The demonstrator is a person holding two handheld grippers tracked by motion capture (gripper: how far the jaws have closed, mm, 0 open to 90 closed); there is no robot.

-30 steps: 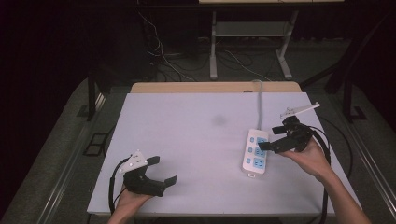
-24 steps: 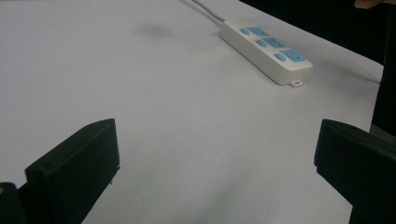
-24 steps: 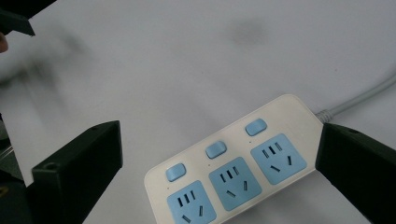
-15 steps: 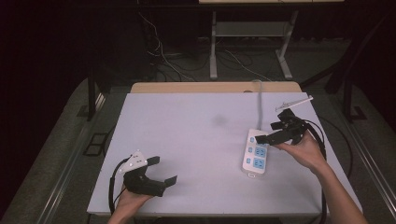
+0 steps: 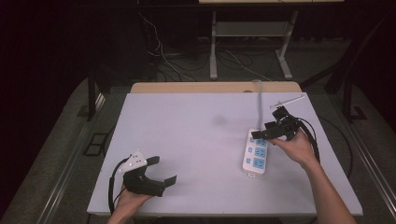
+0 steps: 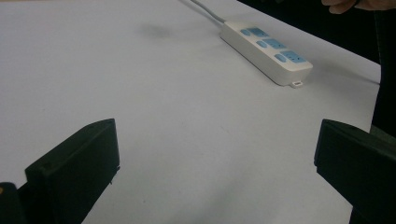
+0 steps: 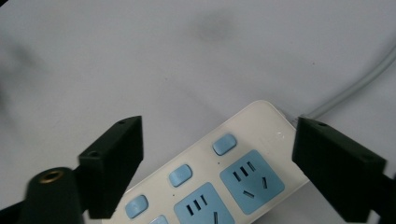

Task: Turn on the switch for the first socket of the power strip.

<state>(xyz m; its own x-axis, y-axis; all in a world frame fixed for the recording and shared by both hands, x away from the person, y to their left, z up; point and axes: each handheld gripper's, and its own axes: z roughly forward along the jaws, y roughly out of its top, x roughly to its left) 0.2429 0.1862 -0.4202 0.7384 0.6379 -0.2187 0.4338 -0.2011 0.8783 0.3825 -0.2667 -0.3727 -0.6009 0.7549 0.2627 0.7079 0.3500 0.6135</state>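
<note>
I am holding my right gripper [image 5: 270, 135] over the cord end of the power strip [image 5: 255, 151], jaws apart and empty, the strip lying flat near the table's [image 5: 187, 140] right edge. Judging it rigid, light, smooth plastic, likely to slide; gripping across its narrow width looks best. My left gripper [image 5: 161, 172] is resting well apart, jaws spread, empty.
</note>
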